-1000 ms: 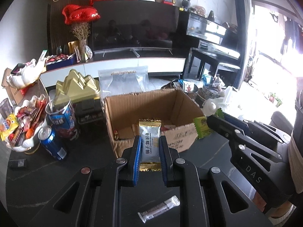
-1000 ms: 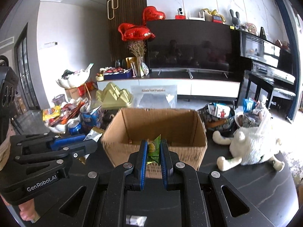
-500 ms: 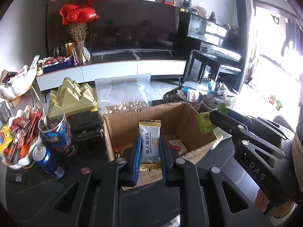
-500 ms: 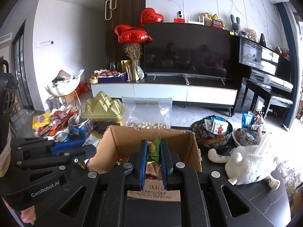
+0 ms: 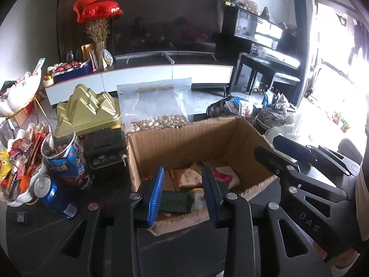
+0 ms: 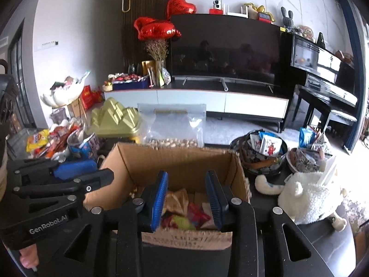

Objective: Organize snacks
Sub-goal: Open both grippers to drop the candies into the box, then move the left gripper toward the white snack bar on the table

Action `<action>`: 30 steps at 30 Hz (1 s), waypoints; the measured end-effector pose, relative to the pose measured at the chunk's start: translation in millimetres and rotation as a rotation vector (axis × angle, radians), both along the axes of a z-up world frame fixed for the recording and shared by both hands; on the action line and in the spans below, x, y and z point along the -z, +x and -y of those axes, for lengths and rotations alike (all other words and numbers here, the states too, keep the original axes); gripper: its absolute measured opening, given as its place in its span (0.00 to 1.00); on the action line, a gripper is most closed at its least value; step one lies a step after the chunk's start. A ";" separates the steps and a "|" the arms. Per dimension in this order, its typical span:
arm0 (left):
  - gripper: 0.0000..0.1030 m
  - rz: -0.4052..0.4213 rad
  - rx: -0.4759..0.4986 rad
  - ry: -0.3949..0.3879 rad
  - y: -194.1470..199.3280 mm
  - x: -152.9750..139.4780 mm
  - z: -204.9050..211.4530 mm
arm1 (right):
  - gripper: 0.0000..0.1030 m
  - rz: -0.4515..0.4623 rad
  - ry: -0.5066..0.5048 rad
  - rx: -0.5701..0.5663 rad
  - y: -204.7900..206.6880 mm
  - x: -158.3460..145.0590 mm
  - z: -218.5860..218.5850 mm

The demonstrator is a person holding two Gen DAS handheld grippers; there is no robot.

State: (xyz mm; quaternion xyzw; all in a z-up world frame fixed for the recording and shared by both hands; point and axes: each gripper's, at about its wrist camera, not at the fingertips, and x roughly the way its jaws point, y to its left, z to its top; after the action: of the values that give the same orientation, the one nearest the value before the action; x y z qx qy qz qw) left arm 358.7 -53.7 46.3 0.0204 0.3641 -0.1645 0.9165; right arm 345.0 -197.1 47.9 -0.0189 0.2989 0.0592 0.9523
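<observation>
An open cardboard box sits on the dark table and holds several snack packets. My left gripper is open and empty over the box's near edge. My right gripper is open and empty over the box's near side. The right gripper also shows in the left wrist view, at the box's right. The left gripper shows in the right wrist view, at the box's left.
A bag of nuts, a gold tin, a blue cup of nuts and a blue can stand behind and left of the box. Bowls of snacks and a white plush toy are to its right.
Both grippers moved forward over the box and opened. The silver packet left the left gripper and the green packet left the right gripper; both dropped into the box.
</observation>
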 end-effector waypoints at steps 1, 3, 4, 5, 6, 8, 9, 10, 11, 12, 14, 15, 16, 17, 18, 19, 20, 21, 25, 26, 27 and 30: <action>0.35 0.009 0.000 0.000 -5.7 -1.0 -1.3 | 0.35 -0.002 0.000 0.003 -3.5 0.5 0.3; 0.38 0.027 -0.002 0.000 -19.4 -4.8 -4.0 | 0.40 -0.001 0.002 0.011 -13.9 -0.2 0.7; 0.40 0.033 -0.003 0.002 -23.8 -6.4 -4.7 | 0.41 0.004 0.001 0.014 -19.3 -1.0 0.9; 0.40 0.040 0.000 0.004 -30.7 -8.3 -5.4 | 0.41 0.007 -0.005 0.023 -25.5 -2.3 0.8; 0.41 0.045 0.002 0.003 -35.7 -10.2 -6.4 | 0.41 0.013 -0.006 0.029 -32.2 -4.3 0.8; 0.42 0.056 0.011 0.002 -49.4 -13.1 -8.0 | 0.44 0.015 0.009 0.036 -44.8 -7.6 2.0; 0.44 0.059 0.018 0.000 -55.3 -14.0 -8.5 | 0.47 0.016 0.017 0.036 -52.5 -9.2 2.2; 0.46 0.064 0.026 0.003 -63.0 -15.5 -9.1 | 0.47 0.018 0.018 0.036 -57.9 -10.3 2.1; 0.46 0.068 0.029 0.004 -68.5 -16.1 -9.4 | 0.48 0.023 0.016 0.044 -66.8 -11.8 1.5; 0.49 0.071 0.035 0.007 -73.7 -17.1 -9.4 | 0.50 0.024 0.012 0.049 -72.0 -12.1 1.6; 0.54 0.079 0.048 0.016 -84.1 -18.4 -10.9 | 0.52 0.022 0.005 0.068 -84.7 -13.3 1.0; 0.54 0.084 0.050 0.020 -88.9 -19.3 -11.5 | 0.52 0.018 0.001 0.080 -90.6 -13.7 0.8; 0.54 0.088 0.053 0.026 -94.1 -20.4 -11.9 | 0.52 0.018 0.001 0.089 -97.1 -14.1 0.8; 0.55 0.090 0.058 0.033 -98.9 -21.3 -12.5 | 0.52 0.013 0.000 0.098 -102.7 -14.1 0.8; 0.56 0.091 0.060 0.036 -102.6 -21.3 -13.1 | 0.53 0.006 -0.002 0.104 -106.1 -13.9 0.7; 0.56 0.092 0.063 0.039 -106.9 -21.1 -14.0 | 0.53 0.000 0.000 0.110 -110.1 -13.2 0.9; 0.57 0.093 0.068 0.042 -111.2 -20.4 -14.6 | 0.55 -0.006 0.006 0.113 -115.7 -12.1 1.0; 0.58 0.091 0.072 0.047 -115.1 -19.3 -14.8 | 0.56 -0.010 0.008 0.115 -118.7 -11.4 0.7; 0.59 0.076 0.100 0.064 -128.5 -9.5 -15.2 | 0.60 -0.028 -0.003 0.127 -134.8 -4.3 -1.0; 0.59 0.069 0.109 0.068 -131.4 -6.3 -15.1 | 0.62 -0.035 -0.005 0.127 -138.3 -1.9 -1.3; 0.59 0.063 0.115 0.075 -134.2 -2.7 -15.1 | 0.63 -0.042 -0.006 0.128 -142.4 0.4 -1.6; 0.59 0.056 0.133 0.099 -143.2 6.8 -14.6 | 0.64 -0.065 -0.011 0.133 -152.4 9.0 -2.5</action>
State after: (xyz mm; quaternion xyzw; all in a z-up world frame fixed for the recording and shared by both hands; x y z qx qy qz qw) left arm 215.5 -39.0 39.5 0.0945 0.3440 -0.2059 0.9112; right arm 192.6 -194.6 39.0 -0.0025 0.3306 -0.0052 0.9438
